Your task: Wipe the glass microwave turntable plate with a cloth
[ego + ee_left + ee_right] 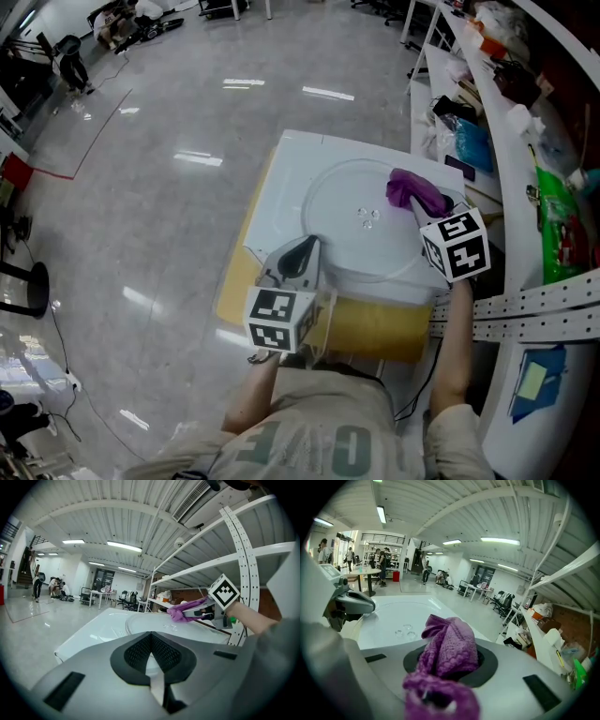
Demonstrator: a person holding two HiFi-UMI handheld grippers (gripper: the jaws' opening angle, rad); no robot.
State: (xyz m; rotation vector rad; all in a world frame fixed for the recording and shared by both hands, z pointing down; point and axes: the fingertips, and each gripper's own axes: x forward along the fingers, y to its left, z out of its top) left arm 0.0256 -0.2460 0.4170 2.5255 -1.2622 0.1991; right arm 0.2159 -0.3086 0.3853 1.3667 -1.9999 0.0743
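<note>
right gripper view: purple cloth [452,641] between right tongs [446,662], over glass plate [389,616]

The clear glass round turntable plate [361,220] looks smooth and glossy, as does the white appliance top [291,173] beneath. The purple cloth [450,644] is a bumpy, matt knit. The left claw [151,660] and right claw [447,660] are matt grey plastic, and the left has dark meshed pads [136,653]. The grey floor [169,187] shines.

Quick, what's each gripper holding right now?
Left gripper: shut at the glass plate rim, grip on it unclear.
Right gripper: shut on the purple cloth.
</note>
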